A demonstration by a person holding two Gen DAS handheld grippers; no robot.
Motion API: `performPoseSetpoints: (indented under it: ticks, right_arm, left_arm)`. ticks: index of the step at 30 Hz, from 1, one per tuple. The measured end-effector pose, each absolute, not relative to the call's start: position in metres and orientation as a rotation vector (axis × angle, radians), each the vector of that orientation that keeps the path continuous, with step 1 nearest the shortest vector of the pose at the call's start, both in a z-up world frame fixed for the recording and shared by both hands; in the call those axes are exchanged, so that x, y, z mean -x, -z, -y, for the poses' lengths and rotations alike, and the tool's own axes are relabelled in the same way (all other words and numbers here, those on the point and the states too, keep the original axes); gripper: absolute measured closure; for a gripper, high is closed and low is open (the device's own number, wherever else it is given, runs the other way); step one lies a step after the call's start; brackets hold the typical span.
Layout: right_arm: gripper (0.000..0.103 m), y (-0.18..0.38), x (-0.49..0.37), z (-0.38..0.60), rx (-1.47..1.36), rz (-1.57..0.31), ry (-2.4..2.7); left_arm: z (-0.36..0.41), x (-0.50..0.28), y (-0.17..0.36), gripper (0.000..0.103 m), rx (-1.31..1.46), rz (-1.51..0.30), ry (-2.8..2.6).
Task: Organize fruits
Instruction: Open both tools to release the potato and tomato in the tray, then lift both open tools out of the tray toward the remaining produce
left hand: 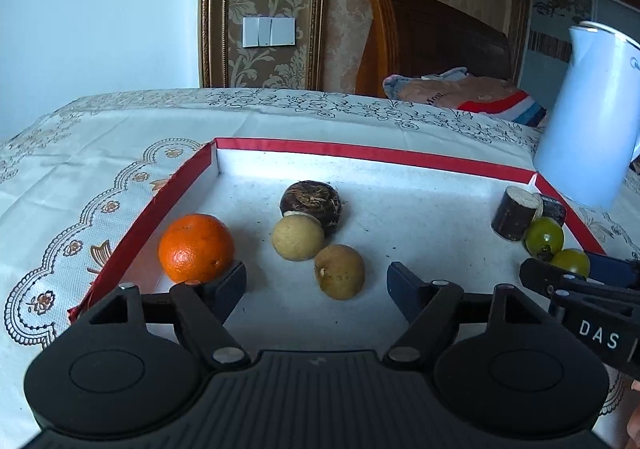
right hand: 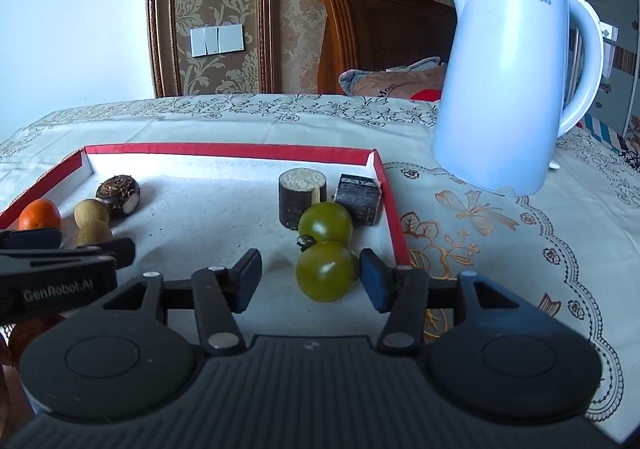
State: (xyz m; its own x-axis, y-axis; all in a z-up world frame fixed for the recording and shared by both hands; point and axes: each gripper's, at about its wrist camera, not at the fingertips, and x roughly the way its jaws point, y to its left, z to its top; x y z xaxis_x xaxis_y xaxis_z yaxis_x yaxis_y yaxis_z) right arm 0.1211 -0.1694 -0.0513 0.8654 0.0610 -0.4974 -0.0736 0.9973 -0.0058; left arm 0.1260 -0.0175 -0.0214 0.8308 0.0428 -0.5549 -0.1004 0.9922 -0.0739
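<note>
Desk under an embroidered cream cloth (right hand: 500, 233); white plastic electric kettle (right hand: 508, 89) stands far right of both tongs. Shallow red-rimmed white cardboard tray (left hand: 360, 153) lies directly ahead, holding all the fruit.

Left tongs (left hand: 316, 285): released, nothing pressed between the pads. Round orange citrus fruit (left hand: 196, 247) sits just off the left pad; two tan round longans (left hand: 339, 271) lie ahead and between the jaws, a dark brown water chestnut (left hand: 312, 201) beyond them.

Right tongs (right hand: 310, 281): released, jaws straddling the nearer of two small green round tomatoes (right hand: 327, 271); right pad touching or nearly so, left pad apart. Two dark sugarcane stubs (right hand: 300, 197) stand upright behind. Right hand clearly nearer the tomatoes; no long axis to align.
</note>
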Motion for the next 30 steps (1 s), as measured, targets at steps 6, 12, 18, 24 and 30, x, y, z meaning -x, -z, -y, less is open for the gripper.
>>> performPoseSetpoints:
  ticks: [6, 12, 18, 24, 30]
  right_arm:
    - [0.023, 0.050, -0.115, 0.171, 0.016, -0.509, -0.078]
    - [0.023, 0.050, -0.111, 0.172, 0.008, -0.507, -0.085]
    - [0.022, 0.050, -0.104, 0.173, 0.003, -0.507, -0.098]
    - [0.017, 0.049, -0.100, 0.173, 0.003, -0.500, -0.112]
    - [0.011, 0.048, -0.094, 0.170, 0.013, -0.490, -0.120]
  left_arm:
    - [0.016, -0.125, 0.022, 0.022, 0.100, -0.586, -0.094]
    - [0.015, -0.122, 0.021, 0.021, 0.094, -0.587, -0.093]
    - [0.017, -0.113, 0.020, 0.021, 0.071, -0.566, -0.095]
    - [0.019, -0.104, 0.016, 0.021, 0.044, -0.537, -0.102]
    - [0.016, -0.098, 0.015, 0.021, 0.054, -0.534, -0.096]
